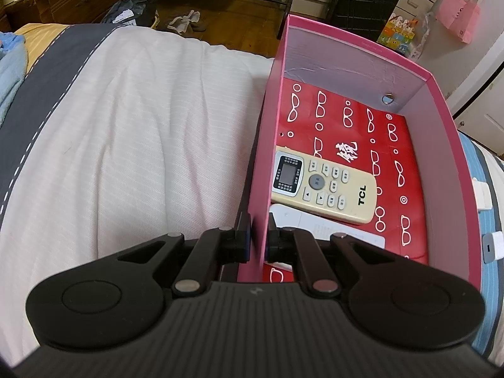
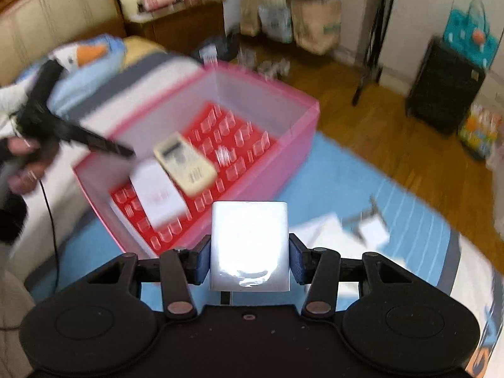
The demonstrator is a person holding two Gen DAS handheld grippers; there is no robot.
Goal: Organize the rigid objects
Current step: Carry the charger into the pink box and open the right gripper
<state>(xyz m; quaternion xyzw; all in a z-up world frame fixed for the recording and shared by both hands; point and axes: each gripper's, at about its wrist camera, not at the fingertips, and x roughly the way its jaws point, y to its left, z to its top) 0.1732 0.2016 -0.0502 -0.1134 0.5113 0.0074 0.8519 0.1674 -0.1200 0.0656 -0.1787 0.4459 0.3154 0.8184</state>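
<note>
A pink box (image 1: 362, 47) stands on the bed, with a red lining printed with glasses. Inside lie a cream TCL remote (image 1: 324, 186) and a white flat item (image 1: 318, 223). My left gripper (image 1: 256, 242) is shut on the box's left wall, one finger inside and one outside. In the blurred right wrist view the box (image 2: 283, 160) is ahead and to the left, with the remote (image 2: 186, 163) and the white item (image 2: 157, 198) in it. My right gripper (image 2: 250, 255) is shut on a white block (image 2: 250, 245), held above the blue cover in front of the box.
A white striped blanket (image 1: 141, 132) covers the bed left of the box. Small white items (image 1: 483, 193) lie on the blue cover right of it; white pieces (image 2: 371, 226) also show in the right wrist view. A wooden floor, bags and a black case (image 2: 444, 91) lie beyond.
</note>
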